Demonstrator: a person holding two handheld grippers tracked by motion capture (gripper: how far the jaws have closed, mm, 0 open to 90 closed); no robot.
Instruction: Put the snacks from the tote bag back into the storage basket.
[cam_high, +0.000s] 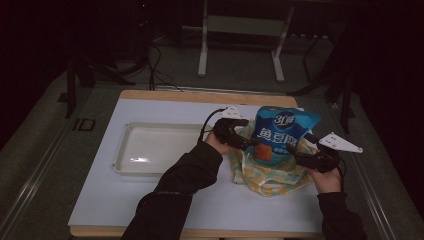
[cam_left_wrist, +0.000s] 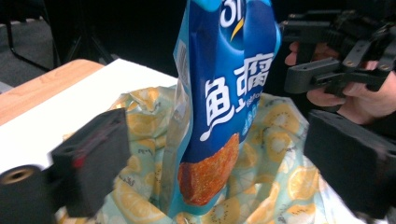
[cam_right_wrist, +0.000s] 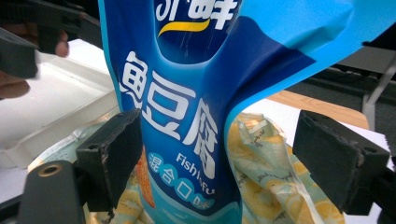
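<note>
Work in hand: a blue fish-tofu snack pouch (cam_high: 282, 135) stands in the mouth of a fruit-print fabric bag (cam_high: 267, 175), right of centre in the high view, on the white table top (cam_high: 100, 200).

Pouch position: lower end sunk into the bag; upper part rises free above the fabric.

Pouch long axis: near upright. In the left gripper view the pouch (cam_left_wrist: 224, 107) runs from bottom centre to top centre of the frame.

Left gripper (cam_high: 248, 142): jaws spread wide. The pouch stands between them without pad contact; a clear gap shows on both sides.

Right gripper (cam_high: 300, 159): jaws spread. In the right gripper view the pouch (cam_right_wrist: 187, 116) fills the centre. The left pad (cam_right_wrist: 114, 154) lies just beside the pouch edge; contact cannot be told. The right pad (cam_right_wrist: 338, 158) stands well apart.

Deciding relation: the pouch lies straight ahead of both jaw pairs, between the two grippers. The left approaches from the frame's left, the right from the lower right. Both are about equally near.

Judged next requirement: a closing grip across the pouch's thin width, or a hold on the bag rim.

Bystander item: an empty white tray (cam_high: 155, 147) lies left of the bag, well apart.
</note>
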